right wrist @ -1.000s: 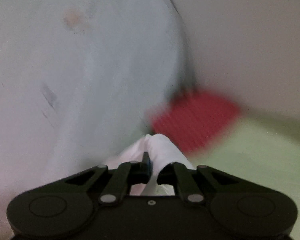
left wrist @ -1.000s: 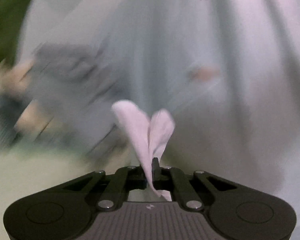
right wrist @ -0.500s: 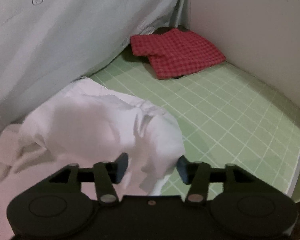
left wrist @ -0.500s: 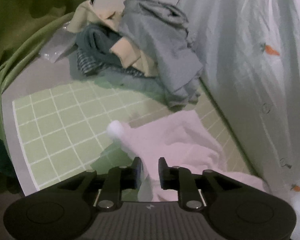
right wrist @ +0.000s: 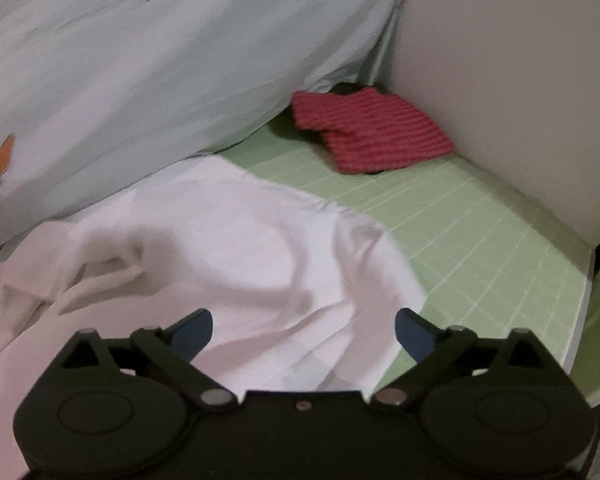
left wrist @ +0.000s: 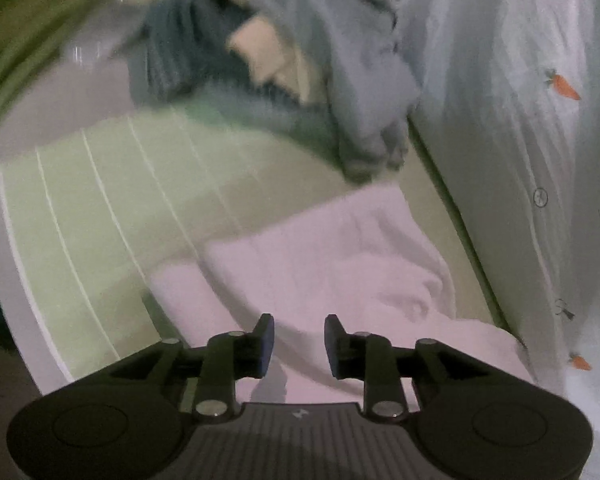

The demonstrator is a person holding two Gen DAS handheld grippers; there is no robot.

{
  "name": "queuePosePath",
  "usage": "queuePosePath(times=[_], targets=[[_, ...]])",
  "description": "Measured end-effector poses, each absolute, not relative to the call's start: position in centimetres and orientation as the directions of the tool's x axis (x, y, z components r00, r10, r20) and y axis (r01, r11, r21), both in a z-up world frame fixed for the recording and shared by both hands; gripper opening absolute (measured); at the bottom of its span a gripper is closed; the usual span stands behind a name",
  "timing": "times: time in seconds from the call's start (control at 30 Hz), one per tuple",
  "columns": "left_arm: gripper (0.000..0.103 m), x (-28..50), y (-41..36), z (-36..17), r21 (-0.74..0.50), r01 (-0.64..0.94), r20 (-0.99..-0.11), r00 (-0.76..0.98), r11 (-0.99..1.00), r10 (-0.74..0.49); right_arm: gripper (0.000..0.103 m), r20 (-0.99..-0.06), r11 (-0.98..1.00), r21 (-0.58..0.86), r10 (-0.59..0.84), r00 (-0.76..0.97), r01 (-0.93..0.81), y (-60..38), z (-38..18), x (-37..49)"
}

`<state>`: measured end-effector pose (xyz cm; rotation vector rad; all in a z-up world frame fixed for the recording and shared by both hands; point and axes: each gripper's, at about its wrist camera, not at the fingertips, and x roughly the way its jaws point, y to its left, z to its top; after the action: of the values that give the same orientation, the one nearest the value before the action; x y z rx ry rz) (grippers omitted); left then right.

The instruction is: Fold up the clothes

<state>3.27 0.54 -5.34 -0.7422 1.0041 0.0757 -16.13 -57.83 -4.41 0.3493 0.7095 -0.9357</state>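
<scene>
I am finding no readable text, numbers or brand names in either wrist view. I am seeing only a small pale mark (left wrist: 299,414) on the ribbed body of the left gripper (left wrist: 299,342), at 6 o'clock in the left wrist view; it is too small to identify. I am noting printed carrot motifs (left wrist: 564,86) on the pale blue fabric (left wrist: 500,120), at 2 o'clock; these are pictures, not lettering.

A home laundry corner: heaped clothes (left wrist: 284,60) on a green grid mat (right wrist: 472,240) beside carrot-print bedding (left wrist: 520,120).
</scene>
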Motion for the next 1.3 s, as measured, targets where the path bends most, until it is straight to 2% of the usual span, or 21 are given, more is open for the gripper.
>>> queuePosePath(times=[0.13, 0.2, 0.33, 0.47, 0.57, 0.6, 0.67, 0.77, 0.87, 0.97, 1.1, 1.13, 1.17, 1.23, 1.27, 1.3], targets=[[0.034, 3.8, 0.6, -7.0, -0.564, -0.401, -0.783, 0.537, 0.722, -0.314, 0.099, -0.705, 0.603, -0.013, -0.571, 0.420, 0.798, -55.9, -4.5, -15.2], [0.043, 4.3, 0.7, -7.6, -0.583, -0.422, -0.779, 0.533, 0.694, -0.330, 0.099, -0.715, 0.622, -0.011, -0.552, 0.428, 0.783, -55.3, -4.7, -14.7], [0.046, 5.2, 0.8, -8.5, -0.625, -0.445, -0.760, 0.536, 0.641, -0.369, 0.099, -0.730, 0.650, -0.021, -0.529, 0.433, 0.760, -54.2, -5.1, -13.5], [0.048, 6.2, 0.3, -9.3, -0.616, -0.462, -0.773, 0.512, 0.638, -0.375, 0.099, -0.737, 0.686, -0.033, -0.507, 0.446, 0.727, -53.1, -5.3, -12.3], [0.044, 6.6, 0.0, -9.7, -0.604, -0.475, -0.782, 0.505, 0.639, -0.364, 0.099, -0.748, 0.704, -0.031, -0.487, 0.451, 0.709, -52.8, -5.8, -11.3], [0.030, 6.7, -0.1, -9.7, -0.605, -0.477, -0.781, 0.510, 0.637, -0.360, 0.099, -0.750, 0.708, -0.034, -0.485, 0.450, 0.706, -52.7, -5.9, -11.0], [0.010, 7.0, -0.3, -9.6, -0.611, -0.475, -0.774, 0.525, 0.633, -0.353, 0.099, -0.753, 0.712, -0.042, -0.483, 0.446, 0.701, -52.8, -6.3, -10.5], [0.007, 8.2, -0.8, -8.2, -0.633, -0.442, -0.747, 0.565, 0.635, -0.350, 0.099, -0.760, 0.697, -0.046, -0.489, 0.428, 0.715, -53.5, -6.8, -9.6], [0.006, 11.7, -2.1, -5.6, -0.699, -0.393, -0.678, 0.629, 0.597, -0.381, 0.099, -0.762, 0.662, -0.047, -0.508, 0.402, 0.748, -54.8, -7.3, -8.4], [0.005, 17.9, -5.1, -1.8, -0.757, -0.274, -0.580, 0.700, 0.594, -0.417, 0.099, -0.769, 0.627, -0.048, -0.520, 0.372, 0.777, -56.2, -7.9, -6.8], [0.005, 27.1, -10.8, 3.6, -0.755, -0.077, -0.460, 0.769, 0.651, -0.443, 0.099, -0.764, 0.605, -0.036, -0.529, 0.368, 0.796, -57.8, -8.0, -3.8], [0.006, 27.9, -11.5, 3.7, -0.745, -0.068, -0.464, 0.767, 0.664, -0.443, 0.099, -0.759, 0.596, -0.034, -0.537, 0.368, 0.802, -58.1, -7.8, -3.1], [0.007, 27.9, -11.8, 3.1, -0.730, -0.081, -0.490, 0.754, 0.679, -0.437, 0.099, -0.754, 0.589, -0.032, -0.545, 0.368, 0.808, -58.3, -7.6, -2.6], [0.018, 27.8, -12.4, 1.8, -0.697, -0.105, -0.541, 0.726, 0.709, -0.424, 0.099, -0.744, 0.585, -0.031, -0.555, 0.372, 0.811, -58.6, -7.2, -2.0], [0.034, 27.8, -12.7, 1.1, -0.680, -0.116, -0.565, 0.712, 0.724, -0.417, 0.099, -0.738, 0.592, -0.040, -0.561, 0.376, 0.805, -58.5, -7.2, -1.8], [0.045, 27.8, -13.0, 0.5, -0.663, -0.127, -0.589, 0.697, 0.738, -0.409, 0.099, -0.736, 0.601, -0.061, -0.567, 0.371, 0.797, -58.4, -7.5, -1.5]])
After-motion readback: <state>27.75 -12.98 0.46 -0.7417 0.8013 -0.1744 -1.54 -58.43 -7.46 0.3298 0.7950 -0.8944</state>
